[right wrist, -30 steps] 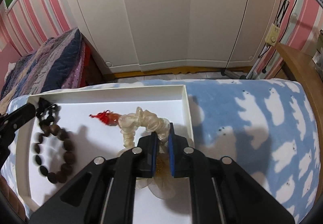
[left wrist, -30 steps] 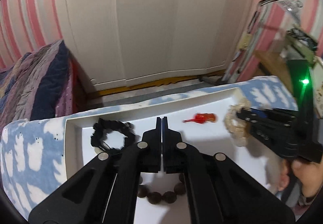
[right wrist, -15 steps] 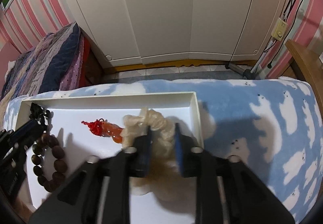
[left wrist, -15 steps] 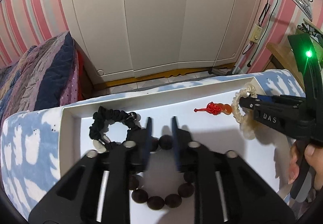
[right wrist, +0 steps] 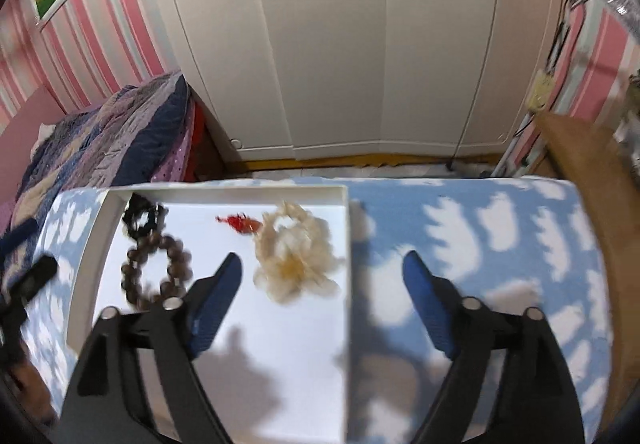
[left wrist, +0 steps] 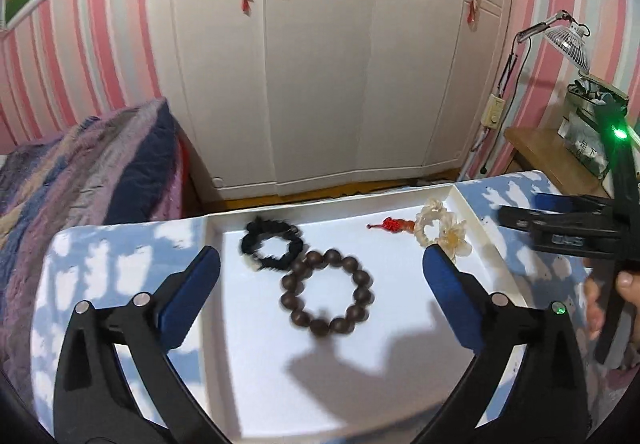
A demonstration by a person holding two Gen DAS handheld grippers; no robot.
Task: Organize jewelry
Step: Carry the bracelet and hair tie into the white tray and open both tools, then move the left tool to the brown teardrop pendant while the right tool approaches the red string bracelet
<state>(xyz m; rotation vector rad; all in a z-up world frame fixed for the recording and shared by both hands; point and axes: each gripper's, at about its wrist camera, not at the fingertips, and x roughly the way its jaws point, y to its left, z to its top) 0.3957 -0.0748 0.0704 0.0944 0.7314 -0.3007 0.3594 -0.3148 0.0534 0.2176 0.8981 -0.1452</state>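
Note:
A white tray (left wrist: pixel 400 384) lies on a blue cloud-print cloth. In it lie a dark bead bracelet (left wrist: pixel 327 298), a black scrunchie (left wrist: pixel 272 243), a red knot charm (left wrist: pixel 394 224) and a cream flower scrunchie (left wrist: pixel 440 232). My left gripper (left wrist: pixel 320 264) is open and empty, raised above the tray near the bead bracelet. My right gripper (right wrist: pixel 322 264) is open and empty, raised over the tray's right rim just behind the flower scrunchie (right wrist: pixel 294 252). The bead bracelet (right wrist: pixel 158 270), black scrunchie (right wrist: pixel 142 215) and red charm (right wrist: pixel 240 223) show in the right wrist view too.
The cloth-covered table (right wrist: pixel 480 244) extends right of the tray. A white wardrobe (left wrist: pixel 320 63) stands behind, a quilted bed (left wrist: pixel 80 171) at left, a wooden side table (left wrist: pixel 552 155) and a fan (left wrist: pixel 568 39) at right.
Both grippers opened wide and pulled back and up. The left let go of the bead bracelet and the right let go of the flower scrunchie; both now lie in the tray.

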